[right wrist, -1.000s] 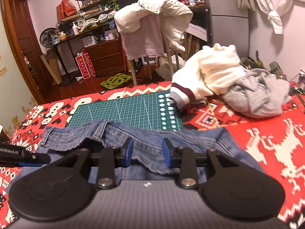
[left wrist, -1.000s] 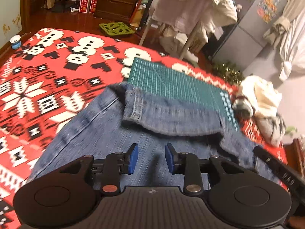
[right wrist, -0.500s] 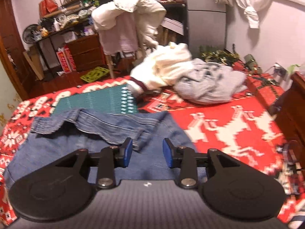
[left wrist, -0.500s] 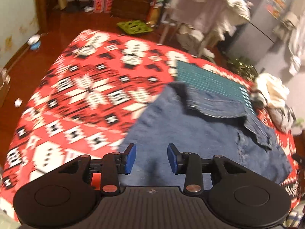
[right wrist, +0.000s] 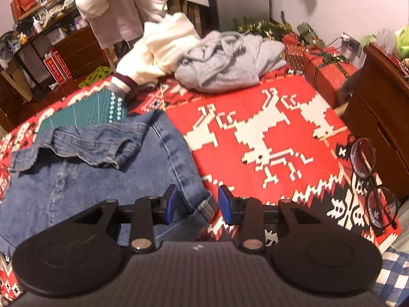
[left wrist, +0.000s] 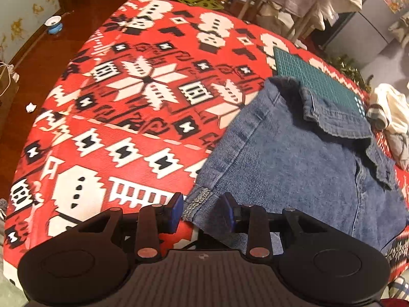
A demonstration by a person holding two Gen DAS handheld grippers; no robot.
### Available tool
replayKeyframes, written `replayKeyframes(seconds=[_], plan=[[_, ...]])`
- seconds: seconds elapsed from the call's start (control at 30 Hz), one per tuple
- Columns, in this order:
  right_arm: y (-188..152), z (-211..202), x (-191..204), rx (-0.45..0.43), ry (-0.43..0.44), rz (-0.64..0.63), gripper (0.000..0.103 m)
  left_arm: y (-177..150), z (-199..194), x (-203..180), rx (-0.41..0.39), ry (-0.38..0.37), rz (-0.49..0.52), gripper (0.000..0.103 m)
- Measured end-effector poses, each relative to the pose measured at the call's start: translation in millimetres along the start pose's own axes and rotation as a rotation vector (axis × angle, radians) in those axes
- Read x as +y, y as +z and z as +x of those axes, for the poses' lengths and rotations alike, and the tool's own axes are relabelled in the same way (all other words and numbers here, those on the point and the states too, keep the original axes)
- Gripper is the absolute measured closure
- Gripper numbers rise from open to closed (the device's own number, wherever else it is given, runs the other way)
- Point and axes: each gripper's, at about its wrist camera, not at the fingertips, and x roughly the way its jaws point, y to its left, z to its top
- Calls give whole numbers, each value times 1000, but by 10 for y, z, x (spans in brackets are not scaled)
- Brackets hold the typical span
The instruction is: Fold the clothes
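Observation:
A pair of blue jeans (left wrist: 294,158) lies folded on the red patterned blanket (left wrist: 122,117), its far edge turned back over a green cutting mat (left wrist: 314,79). My left gripper (left wrist: 203,212) is open, its blue pads straddling the near left hem corner of the jeans. In the right wrist view the same jeans (right wrist: 84,176) fill the lower left, and my right gripper (right wrist: 196,203) is open around the near right hem corner. Neither gripper is closed on the cloth.
A white sweater (right wrist: 163,48) and a grey garment (right wrist: 230,61) are piled at the blanket's far side. Eyeglasses (right wrist: 370,181) lie near the right edge, beside a wooden cabinet (right wrist: 383,117). A wrapped red gift box (right wrist: 327,69) stands behind. A chair draped with clothes (right wrist: 122,7) is beyond.
Both grippers have pulled back toward the near edge and spread apart, the left going left and the right going right, each ending at a near hem corner. Both stayed open.

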Motion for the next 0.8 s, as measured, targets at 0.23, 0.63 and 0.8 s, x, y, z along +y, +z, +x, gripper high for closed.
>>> replayKeyframes(seconds=[0.23,0.63,0.8], plan=[[-26,181,-43,39,18,24,63,-54,139,-172,4,85,73,71],[-1,322,67,36,65,-53,86,-93,117,-352,-56,150,161,90],[146,131,113,90,49,-74,90,-76,-63,-233,-98,118,101,90]])
